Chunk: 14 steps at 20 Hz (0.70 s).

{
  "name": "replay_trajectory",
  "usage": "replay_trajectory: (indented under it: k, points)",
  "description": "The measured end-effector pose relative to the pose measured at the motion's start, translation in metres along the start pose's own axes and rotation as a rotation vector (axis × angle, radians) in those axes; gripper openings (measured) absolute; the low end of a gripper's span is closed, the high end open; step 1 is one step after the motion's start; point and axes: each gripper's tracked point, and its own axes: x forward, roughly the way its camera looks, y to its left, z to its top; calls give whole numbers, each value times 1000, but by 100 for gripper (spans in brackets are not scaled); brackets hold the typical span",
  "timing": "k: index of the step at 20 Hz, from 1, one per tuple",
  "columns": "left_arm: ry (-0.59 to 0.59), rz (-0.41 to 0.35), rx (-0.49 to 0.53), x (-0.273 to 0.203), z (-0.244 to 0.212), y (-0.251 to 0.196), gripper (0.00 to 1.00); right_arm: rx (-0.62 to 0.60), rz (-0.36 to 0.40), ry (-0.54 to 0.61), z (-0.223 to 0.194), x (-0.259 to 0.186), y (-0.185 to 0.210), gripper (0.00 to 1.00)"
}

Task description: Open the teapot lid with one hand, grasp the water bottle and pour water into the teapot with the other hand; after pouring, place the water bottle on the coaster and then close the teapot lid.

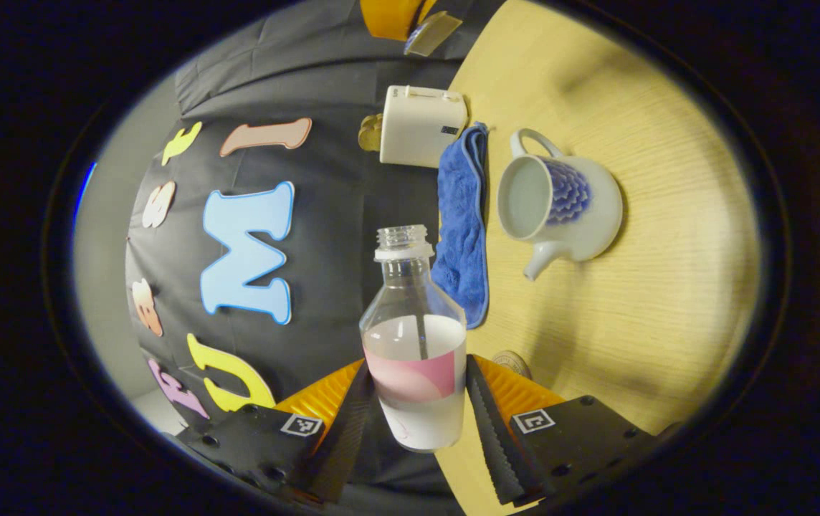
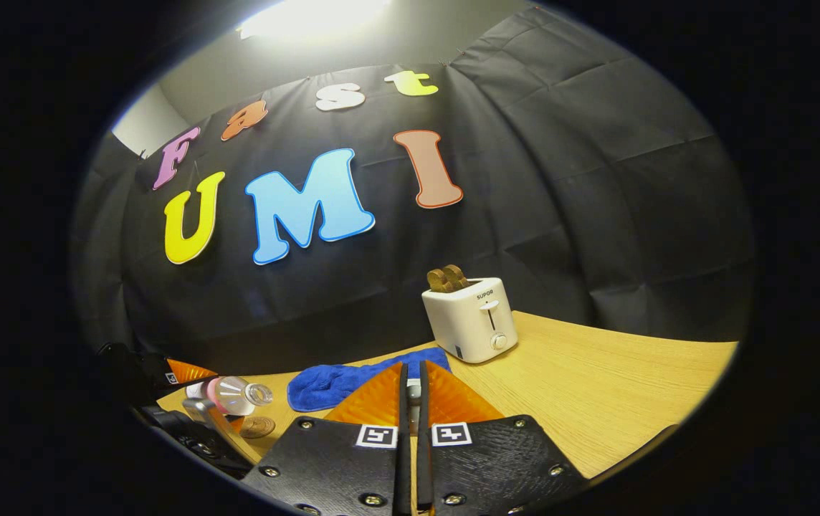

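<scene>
My left gripper (image 1: 418,364) is shut on a clear water bottle (image 1: 413,337) with a pink label. The bottle has no cap and is partly full. In the left gripper view its mouth is short of the white and blue teapot (image 1: 560,208), which stands open on the wooden table (image 1: 668,287) with no lid. A round coaster (image 1: 512,362) peeks out beside the finger. In the right gripper view the bottle (image 2: 234,394) lies tilted near the coaster (image 2: 258,428). My right gripper (image 2: 412,371) is shut on a small grey piece, apparently the teapot lid's knob (image 2: 413,390), held above the table.
A folded blue cloth (image 1: 464,229) lies between the bottle and the teapot, also visible as the cloth (image 2: 360,380) at the table's back. A white toaster (image 1: 421,125) with bread stands past it; the right gripper view shows the toaster (image 2: 471,319) by the black wall.
</scene>
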Motion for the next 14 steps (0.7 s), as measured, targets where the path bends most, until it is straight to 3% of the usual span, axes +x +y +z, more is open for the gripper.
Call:
replay_trajectory:
  k: [14]
  points:
    - [-24,32,268,0,19,5,89,29,19,11,-1,0,1,3]
